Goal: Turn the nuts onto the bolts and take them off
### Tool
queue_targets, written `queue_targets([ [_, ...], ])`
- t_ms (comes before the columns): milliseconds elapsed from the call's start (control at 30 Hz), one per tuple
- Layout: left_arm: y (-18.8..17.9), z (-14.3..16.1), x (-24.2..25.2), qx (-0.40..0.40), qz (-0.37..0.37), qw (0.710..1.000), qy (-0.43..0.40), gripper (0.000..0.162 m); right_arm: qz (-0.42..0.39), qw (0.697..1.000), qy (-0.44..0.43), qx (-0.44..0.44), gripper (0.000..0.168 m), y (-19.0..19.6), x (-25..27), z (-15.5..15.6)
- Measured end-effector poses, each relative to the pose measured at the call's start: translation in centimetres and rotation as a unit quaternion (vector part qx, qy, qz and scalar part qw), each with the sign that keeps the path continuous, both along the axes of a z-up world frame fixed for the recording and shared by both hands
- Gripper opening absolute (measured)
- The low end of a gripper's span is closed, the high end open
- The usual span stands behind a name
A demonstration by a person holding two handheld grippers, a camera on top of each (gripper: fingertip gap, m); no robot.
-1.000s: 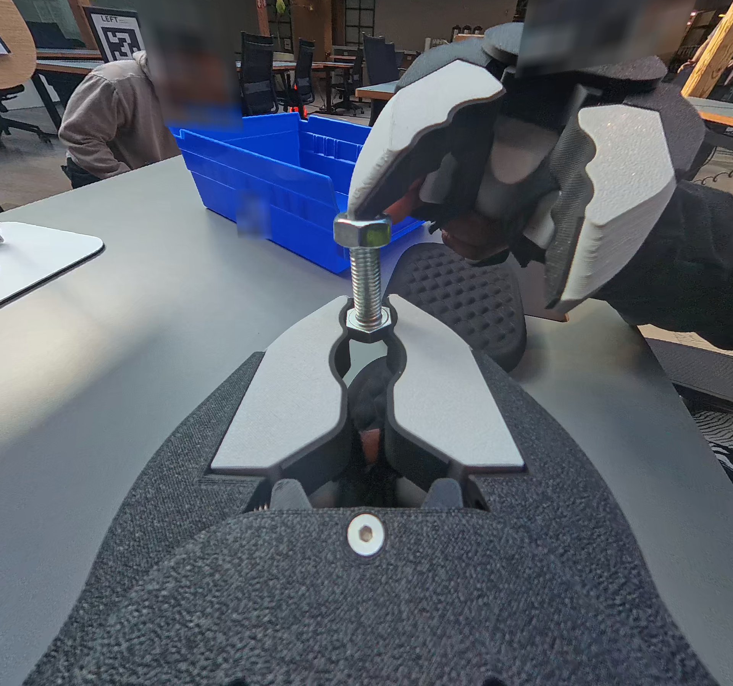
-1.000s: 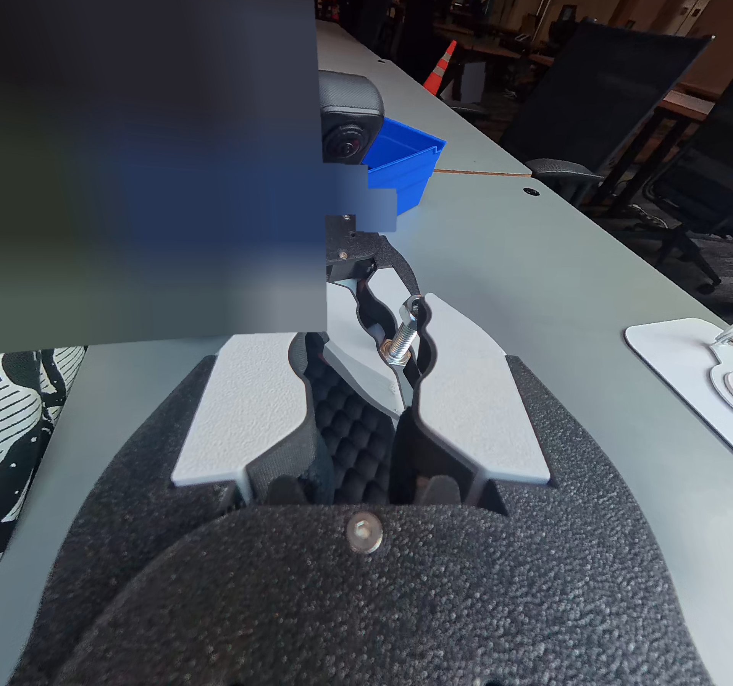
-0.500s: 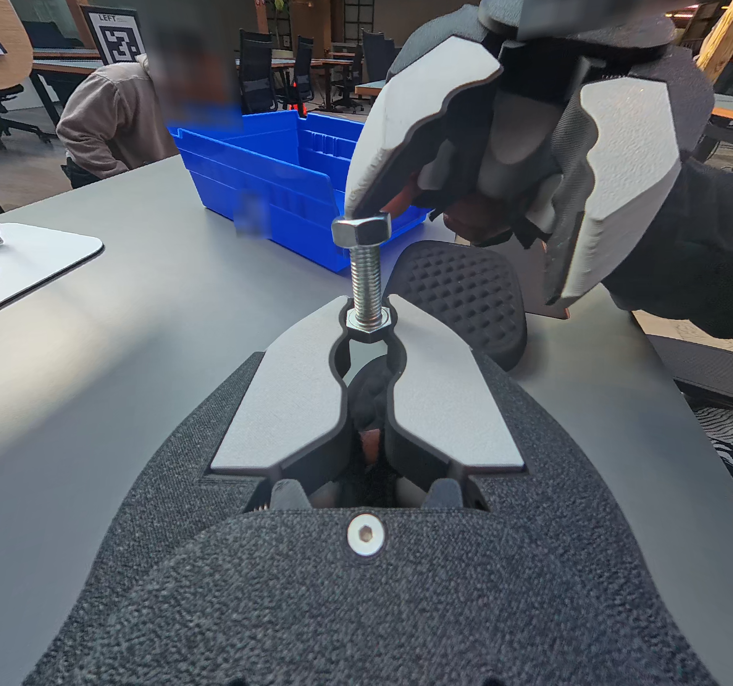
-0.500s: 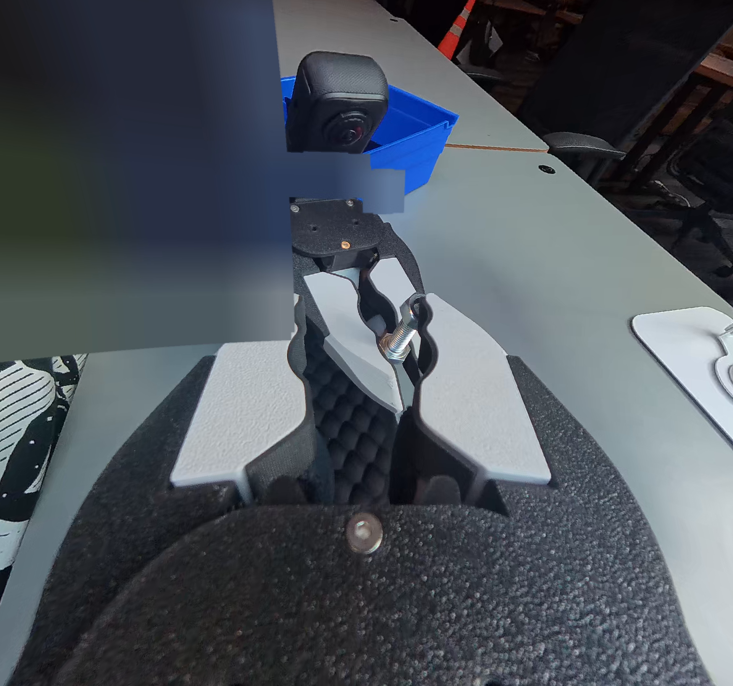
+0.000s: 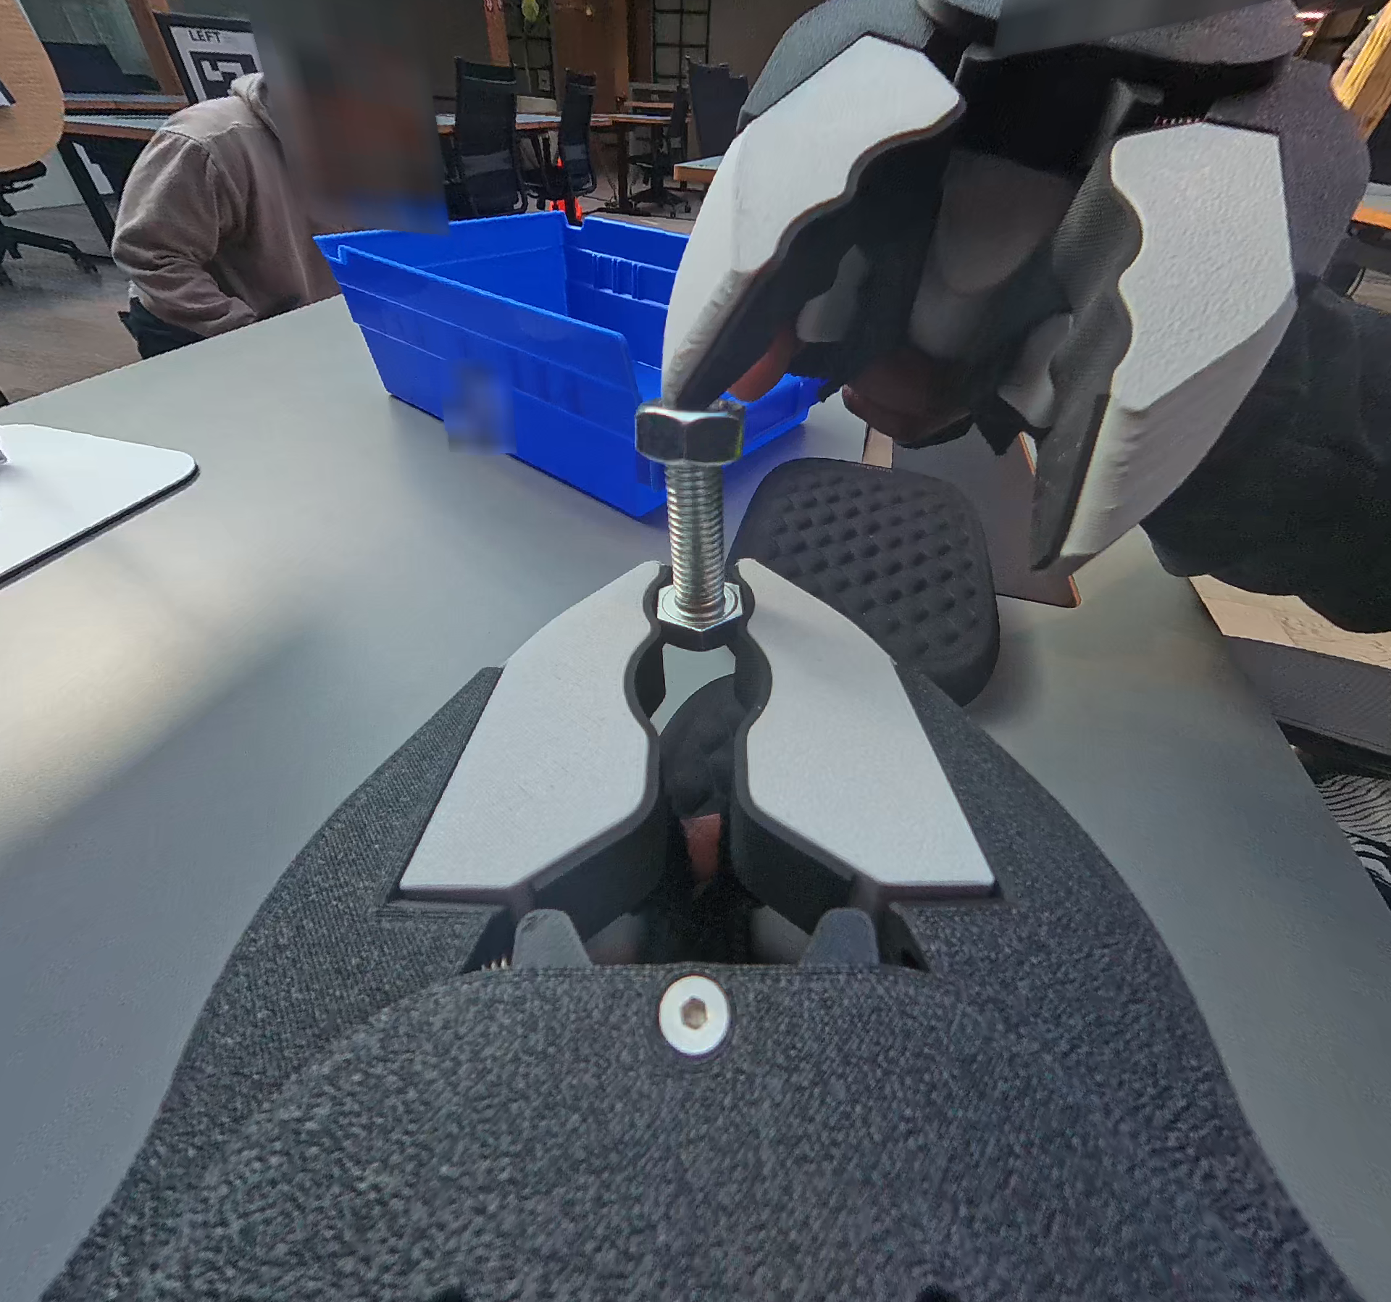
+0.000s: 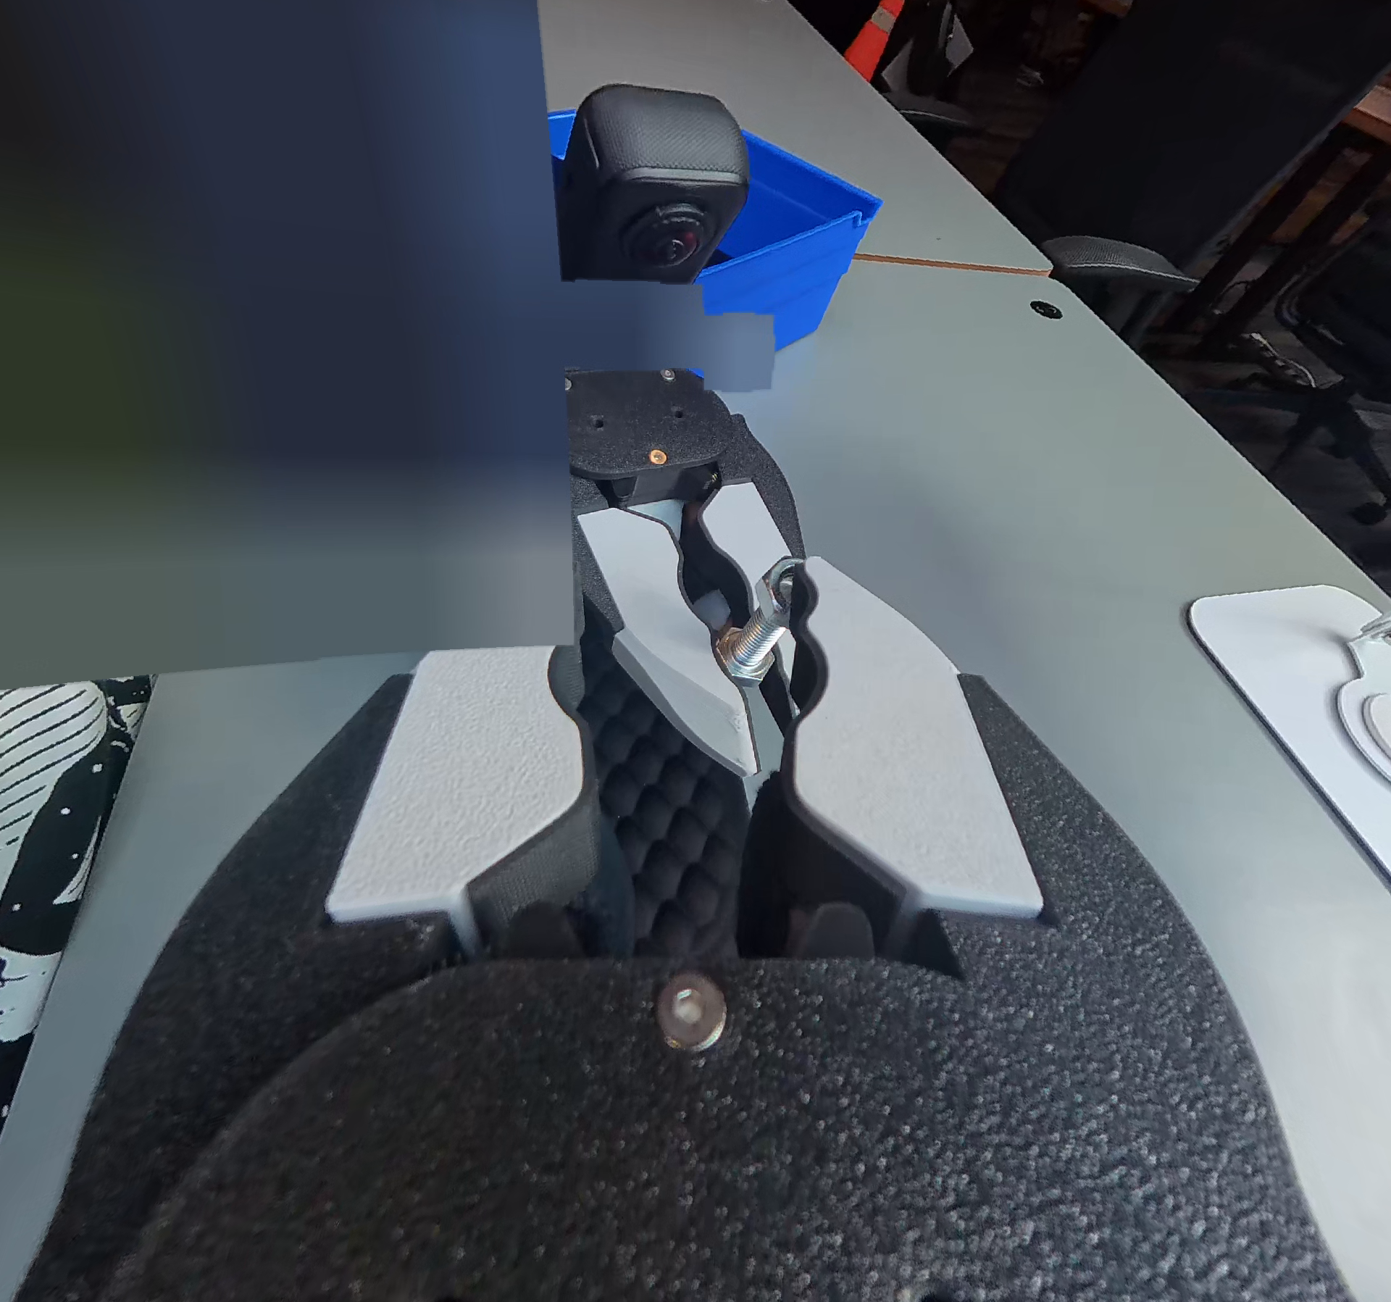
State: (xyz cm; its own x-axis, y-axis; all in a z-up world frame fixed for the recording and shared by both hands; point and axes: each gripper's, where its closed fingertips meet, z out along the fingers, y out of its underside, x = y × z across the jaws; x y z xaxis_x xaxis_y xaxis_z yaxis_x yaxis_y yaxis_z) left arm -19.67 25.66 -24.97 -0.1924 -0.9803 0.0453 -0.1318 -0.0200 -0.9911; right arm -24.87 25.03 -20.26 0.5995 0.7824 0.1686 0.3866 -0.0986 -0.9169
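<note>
Left tool (image 5: 698,607) stays clamped on nut (image 5: 701,611); right tool (image 5: 865,438), spread, has tilted over bolt (image 5: 694,490).

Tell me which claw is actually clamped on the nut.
The left claw: its fingers pinch the nut at the bolt's lower end. The right claw stands open, one finger touching the bolt head.

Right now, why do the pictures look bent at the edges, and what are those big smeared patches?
Left wrist view: the wide-angle lens curves the table; the bolt is sharp, and daylight brightens the table's left side. Right wrist view: the large smeared block was added afterwards to hide a person; it is not focus blur. The bolt stays crisp, while the background is dim.
</note>
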Motion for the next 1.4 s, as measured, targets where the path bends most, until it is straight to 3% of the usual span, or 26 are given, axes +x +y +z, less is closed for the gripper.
queue_targets([
  [200, 0.0, 0.0, 0.0, 0.0, -0.001, 1.0, 0.0, 0.014, -0.003, 1.0, -0.005, -0.004, 0.048, 0.2, 0.2, -0.2],
  [367, -0.4, -0.2, 0.1, 0.017, -0.005, 1.0, 0.006, 0.014, -0.039, 0.998, -0.052, 0.022, 0.012, 1.0, 1.4, -0.2],
  [567, -0.5, -0.4, 0.2, 0.025, -0.007, 1.0, 0.012, 0.014, -0.032, 0.99, -0.129, 0.049, 0.006, 1.0, 1.7, -0.4],
  [667, -0.3, -0.3, 0.1, 0.016, -0.006, 1.0, 0.008, 0.014, -0.021, 0.985, -0.155, 0.073, 0.005, 0.6, 1.6, 0.0],
  [767, 0.1, 0.1, 0.0, -0.002, 0.0, 1.0, -0.002, 0.014, 0.006, 0.989, -0.144, 0.044, 0.005, -1.1, 1.3, 0.1],
  [833, 0.5, 0.4, -0.2, -0.018, 0.005, 1.0, -0.011, 0.014, 0.027, 0.987, -0.161, -0.008, 0.004, -2.7, 1.2, -2.2],
  [967, 0.5, 0.7, -0.2, -0.023, 0.005, 1.0, -0.017, 0.013, 0.02, 0.971, -0.212, -0.113, 0.005, -4.1, 1.5, -9.6],
  [1067, 0.4, 0.6, -0.2, -0.02, 0.006, 1.0, -0.015, 0.014, 0.008, 0.963, -0.225, -0.147, 0.006, -4.0, 1.9, -12.2],
  [1167, 0.5, 0.7, -0.2, -0.022, 0.007, 1.0, -0.018, 0.014, 0.01, 0.965, -0.208, -0.157, 0.026, -4.0, 1.9, -11.4],
  [1300, 0.5, 0.7, -0.2, -0.023, 0.006, 1.0, -0.018, 0.014, 0.01, 0.965, -0.209, -0.16, 0.022, -3.9, 2.9, -10.0],
  [1400, 0.5, 0.7, -0.2, -0.021, 0.007, 1.0, -0.016, 0.014, 0.016, 0.954, -0.222, -0.199, 0.022, -3.9, 3.3, -11.0],
])
